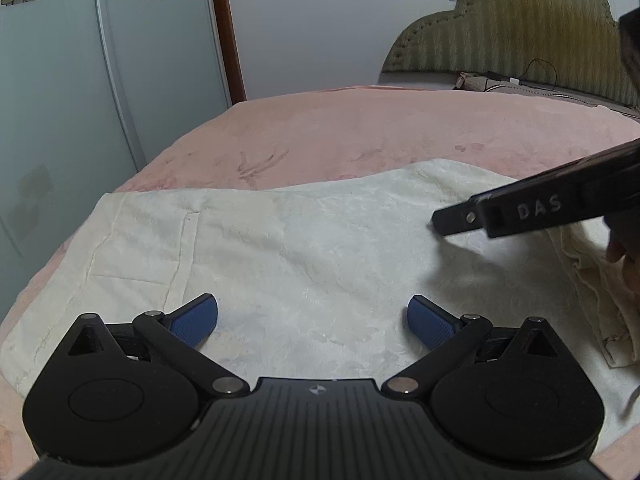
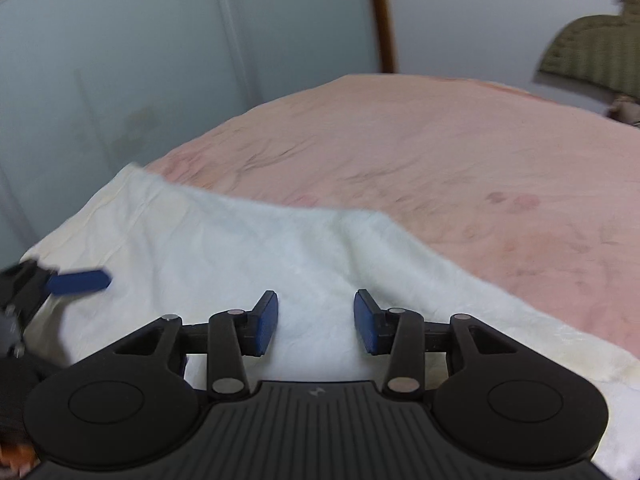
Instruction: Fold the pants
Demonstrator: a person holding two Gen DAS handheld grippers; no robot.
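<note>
One pair of pants [image 1: 304,248], cream and fleecy, is lying flat on the pink bedspread [image 1: 360,132], and you are taking those pants as your landmark for everything else. Their long axis is running side to side across both of your wrist views, with a seamed, pocketed end toward the wardrobe doors [image 1: 80,100] and a bunched, layered edge showing at the opposite end, beside your right hand. Both tools are hanging just over the cloth, pointing down and across it toward the far hem, so the fabric is sitting directly below and ahead of each one rather than off to a side. Your left gripper [image 1: 312,320] is hovering over the near middle of the pants with its two blue pads spread as wide as they go, nothing between them but cloth underneath. Your right gripper [image 2: 316,320] is standing partly spread, also pinching nothing, and it is reaching in over the pants from the bunched end in the left view. Judging by that, your right tool is sitting nearer the layered end and your left nearer the pocketed end. Counting up, you are working with one garment, two grippers, four pads, one bed, and a padded headboard [image 1: 512,40] well beyond the pants.
</note>
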